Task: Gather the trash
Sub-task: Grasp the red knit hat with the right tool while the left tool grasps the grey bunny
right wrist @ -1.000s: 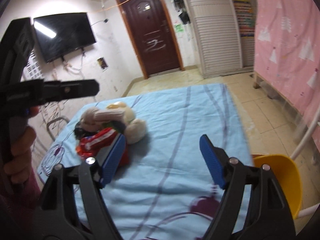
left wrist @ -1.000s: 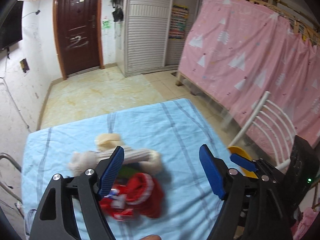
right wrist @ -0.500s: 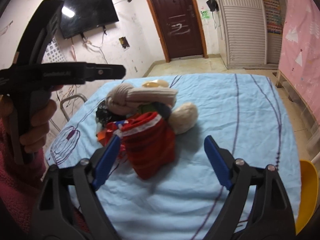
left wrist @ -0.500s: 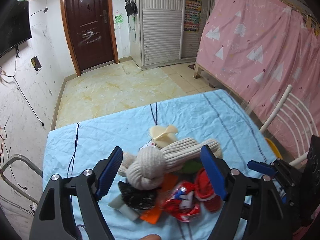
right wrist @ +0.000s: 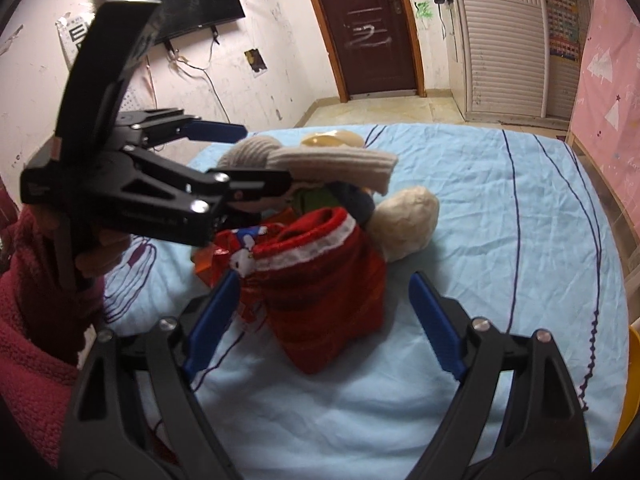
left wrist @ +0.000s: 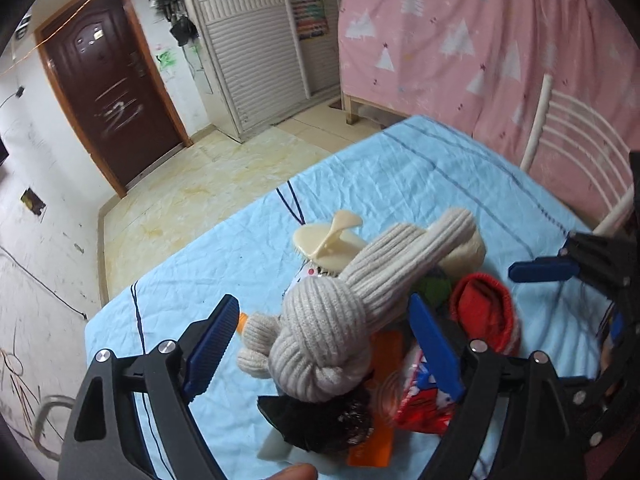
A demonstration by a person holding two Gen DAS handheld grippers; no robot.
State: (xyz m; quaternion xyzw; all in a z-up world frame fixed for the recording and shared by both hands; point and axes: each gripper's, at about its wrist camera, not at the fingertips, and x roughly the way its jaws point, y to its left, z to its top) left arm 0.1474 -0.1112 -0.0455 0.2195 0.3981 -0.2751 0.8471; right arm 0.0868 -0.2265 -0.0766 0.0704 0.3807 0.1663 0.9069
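A heap lies on the blue-clothed table [left wrist: 400, 176]: a knotted beige knit sock [left wrist: 340, 320], a red sock [right wrist: 324, 280], a red snack wrapper [left wrist: 424, 392], an orange wrapper [left wrist: 380, 440], a crumpled black bag [left wrist: 316, 420] and a cream brush [left wrist: 324, 236]. My left gripper [left wrist: 324, 344] is open, its jaws either side of the beige knot. My right gripper [right wrist: 324, 320] is open, straddling the red sock. The left gripper also shows in the right wrist view [right wrist: 228, 160].
A white chair [left wrist: 580, 148] with a yellow seat [right wrist: 632, 380] stands at the table's right edge. A pink curtain [left wrist: 480, 40] hangs behind it. A brown door [left wrist: 108, 92], a white shutter cabinet [left wrist: 248, 44] and a wall TV [right wrist: 172, 0] lie beyond.
Both grippers have moved in on the heap. The left now straddles the beige knot and the right straddles the red sock. Both stay open.
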